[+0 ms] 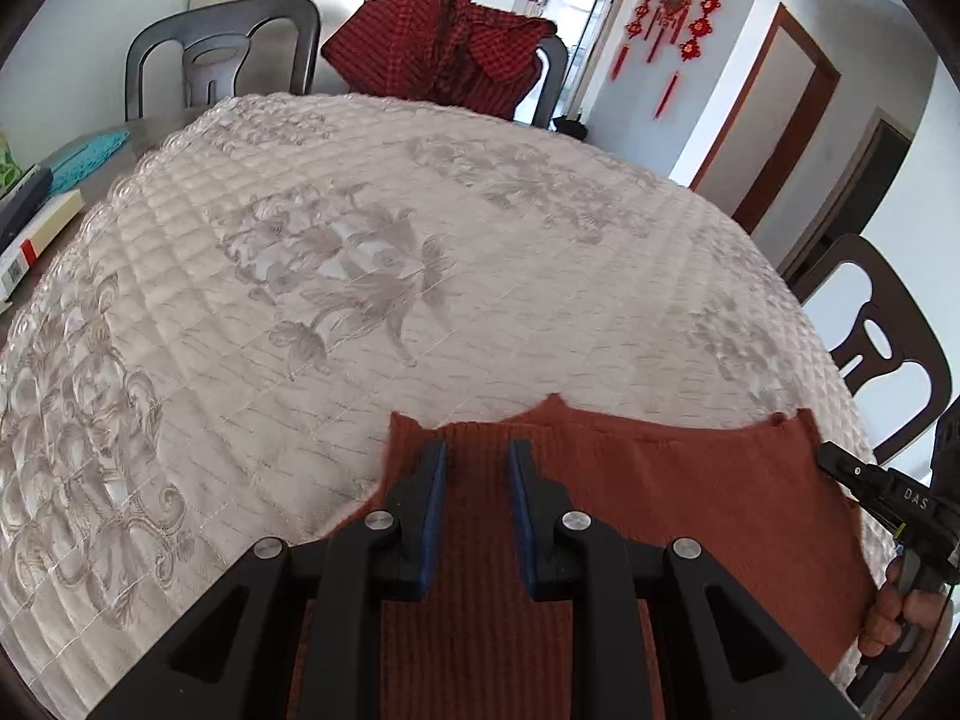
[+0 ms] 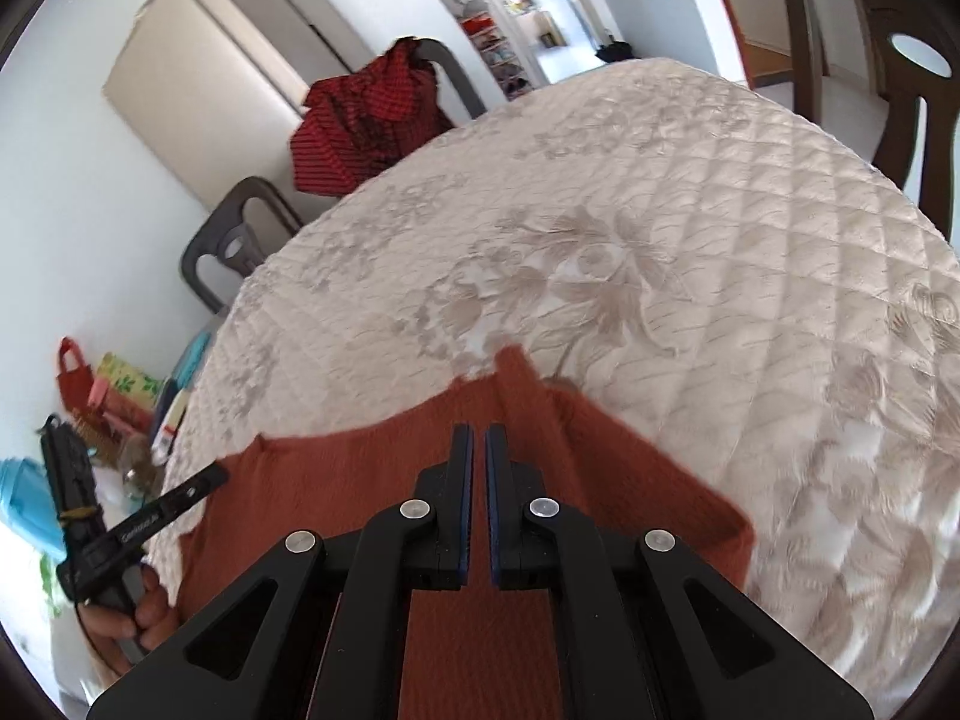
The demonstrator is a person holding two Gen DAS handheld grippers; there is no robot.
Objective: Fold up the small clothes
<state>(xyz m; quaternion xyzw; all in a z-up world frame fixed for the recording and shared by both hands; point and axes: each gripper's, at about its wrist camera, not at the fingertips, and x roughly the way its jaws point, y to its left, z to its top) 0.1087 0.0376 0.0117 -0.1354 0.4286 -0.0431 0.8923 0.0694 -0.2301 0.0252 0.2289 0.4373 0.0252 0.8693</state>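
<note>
A rust-coloured knitted sweater [image 1: 660,480] lies flat at the near edge of a table covered by a quilted cream cloth [image 1: 360,240]. My left gripper [image 1: 477,450] sits over its left part. A ribbed band of the knit runs up between the narrowly parted pads, which look closed on it. In the right wrist view the same sweater [image 2: 336,480] spreads under my right gripper [image 2: 479,435]. That gripper's pads are almost touching on the knit where a fold rises ahead. Each gripper shows in the other's view, its tip at a side edge: right gripper [image 1: 831,456], left gripper [image 2: 219,473].
A red checked garment [image 1: 432,42] hangs over a chair at the far side. A grey chair [image 1: 222,54] and a brown chair [image 1: 882,336] stand around the table. Books and boxes [image 1: 36,222] lie at the left end. A person's hand [image 2: 138,612] holds the left gripper's handle.
</note>
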